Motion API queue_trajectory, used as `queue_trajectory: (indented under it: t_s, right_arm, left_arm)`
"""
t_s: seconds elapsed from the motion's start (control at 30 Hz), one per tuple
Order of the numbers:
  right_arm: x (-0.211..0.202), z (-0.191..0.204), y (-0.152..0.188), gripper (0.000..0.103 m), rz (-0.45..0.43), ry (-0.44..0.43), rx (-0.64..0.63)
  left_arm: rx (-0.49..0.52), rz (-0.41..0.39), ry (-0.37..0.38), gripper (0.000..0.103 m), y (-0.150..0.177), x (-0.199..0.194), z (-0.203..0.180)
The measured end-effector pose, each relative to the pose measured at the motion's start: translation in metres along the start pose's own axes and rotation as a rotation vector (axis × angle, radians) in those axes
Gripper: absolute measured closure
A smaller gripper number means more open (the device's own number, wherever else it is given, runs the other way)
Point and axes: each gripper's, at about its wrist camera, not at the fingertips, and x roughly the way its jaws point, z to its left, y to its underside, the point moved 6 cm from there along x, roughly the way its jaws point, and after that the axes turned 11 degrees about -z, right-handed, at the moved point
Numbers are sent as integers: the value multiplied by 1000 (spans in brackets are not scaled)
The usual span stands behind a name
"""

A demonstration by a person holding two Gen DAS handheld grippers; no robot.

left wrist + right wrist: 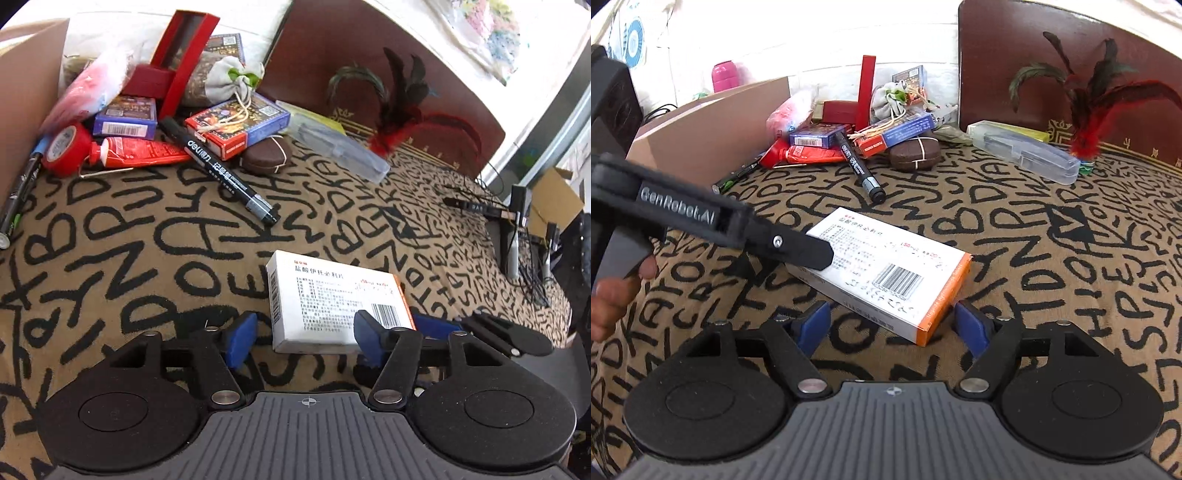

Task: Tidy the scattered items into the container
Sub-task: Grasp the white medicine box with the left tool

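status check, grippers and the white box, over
Left gripper open, right gripper open, both at white medicine box. Box flat on cloth, ungripped. Nothing blocking.

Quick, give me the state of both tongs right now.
Left tongs: open, holding nothing, at the white medicine box.
Right tongs: open, holding nothing, straddling the same box's near corner.

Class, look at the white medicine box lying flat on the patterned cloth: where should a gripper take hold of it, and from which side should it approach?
Grip the white medicine box across its two long edges, near the orange end. It lies flat, so the top face offers no purchase. The right gripper is open, low at that end, and can probably slide forward around it.
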Motion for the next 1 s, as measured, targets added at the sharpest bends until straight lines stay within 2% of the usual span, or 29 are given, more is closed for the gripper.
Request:
queue_trajectory:
  t_s: [0.1,0.23,0.3,0.5,0.6,0.67,0.8,1.0]
  right_arm:
    - [1,-2,-1,26,3,-1,-17]
    - [4,-2,-1,26,8,-9,-45]
    - [5,-1,-2,32,11,-18,-53]
    - [6,-5,-3,33,12,-13,-25]
    - [8,-2,-4,34,20,0,-27]
    - [7,0,-5,34,30,3,-28]
    - [-1,12,-8,36,35,-18,-46]
    - [-18,49,-28,36,-9,-77,-101]
  left_arm:
    - [32,4,-4,30,-6,8,-3]
    - [69,21,12,36,-5,15,-8]
    - [90,22,9,36,-4,14,-10]
    - [64,17,14,34,-4,14,-6]
    - [95,10,5,38,-2,14,-8]
    - [93,5,-10,45,-2,10,-8]
    - [52,-15,-33,48,0,-11,-2]
    - [36,-123,-94,48,-10,-70,6]
